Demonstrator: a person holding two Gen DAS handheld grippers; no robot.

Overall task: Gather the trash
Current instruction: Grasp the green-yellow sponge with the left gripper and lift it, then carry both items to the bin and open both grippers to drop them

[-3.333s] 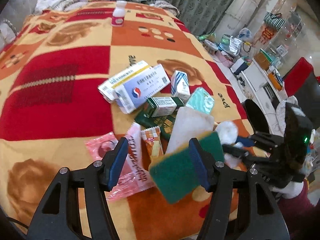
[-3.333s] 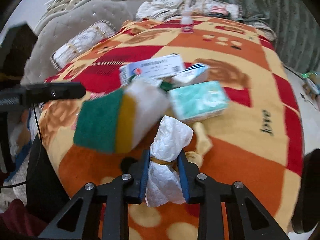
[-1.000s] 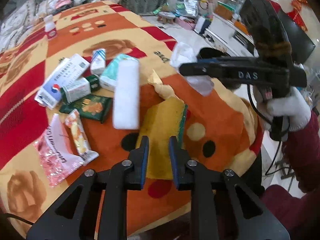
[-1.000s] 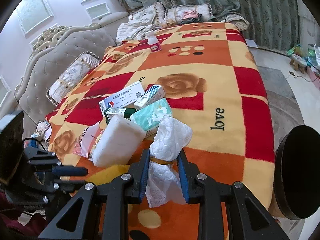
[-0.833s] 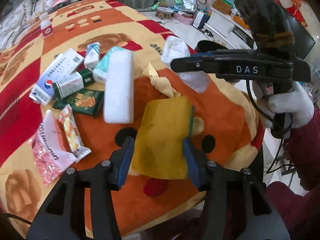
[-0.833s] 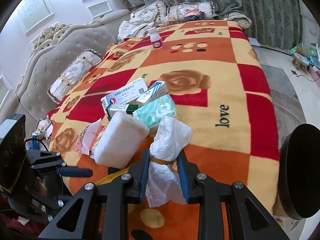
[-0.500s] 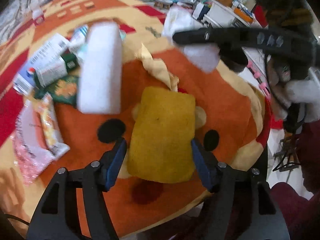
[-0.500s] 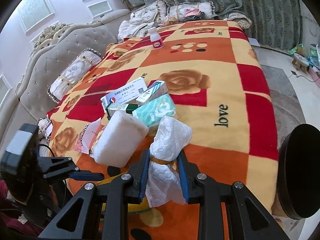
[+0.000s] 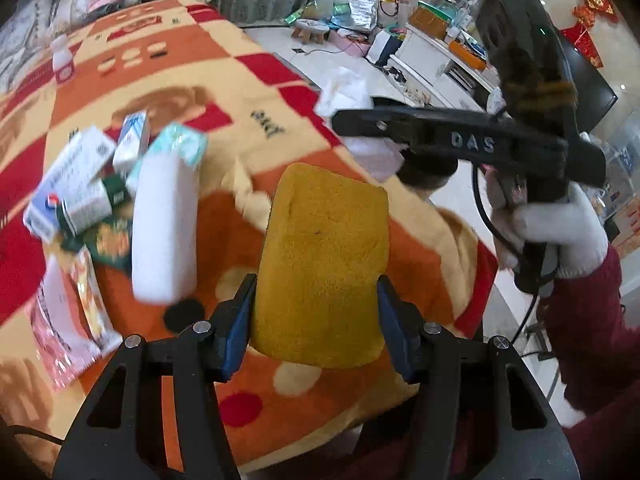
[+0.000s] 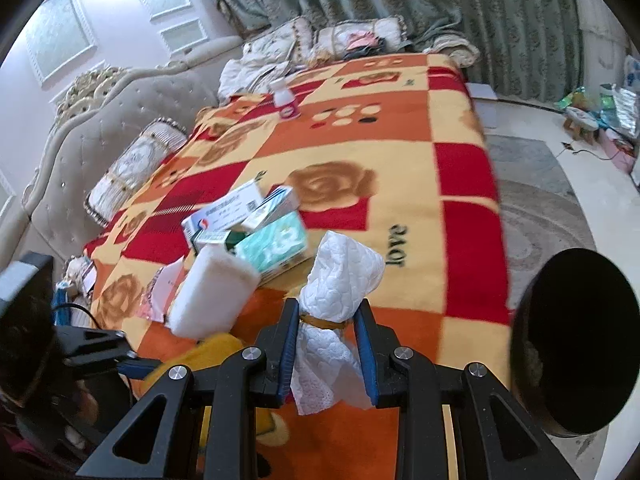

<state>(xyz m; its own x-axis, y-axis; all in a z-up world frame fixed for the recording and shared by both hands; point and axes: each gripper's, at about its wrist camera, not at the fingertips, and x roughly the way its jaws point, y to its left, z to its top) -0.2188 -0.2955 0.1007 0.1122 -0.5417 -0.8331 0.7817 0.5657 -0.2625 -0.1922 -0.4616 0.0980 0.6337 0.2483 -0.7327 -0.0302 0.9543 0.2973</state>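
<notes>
Up comes the yellow sponge (image 9: 324, 264): a second ago it lay flat on the blanket under a nearly closed left gripper (image 9: 316, 320), and now it fills the lower middle of the left wrist view, lifted off the bed. We watched those jaws swing wide around it and then close back in, and now both blue pads sit against its long sides, so we call it gripped, at a middling opening. The picture has also swung right, toward the room, which suggests the sponge is being carried away from the pile.

Over on the right gripper (image 10: 326, 344), nothing new: narrow jaws pinched on the white tissue bundle (image 10: 340, 304) at its rubber-banded waist, centre low in the right wrist view. We see the same gripper from the side in the upper right of the left wrist view, in a white-gloved hand (image 9: 560, 236).

So both hands are loaded. We judge the next stop is the black bin (image 10: 576, 340), whose round dark mouth sits at the right edge of the right wrist view, beside the bed.

Still waiting on the blanket (image 10: 468, 176): the white foam block (image 9: 164, 232), the teal tissue pack (image 10: 272, 244), the medicine boxes (image 10: 228, 212) and the pink wrappers (image 9: 60, 336) at lower left.
</notes>
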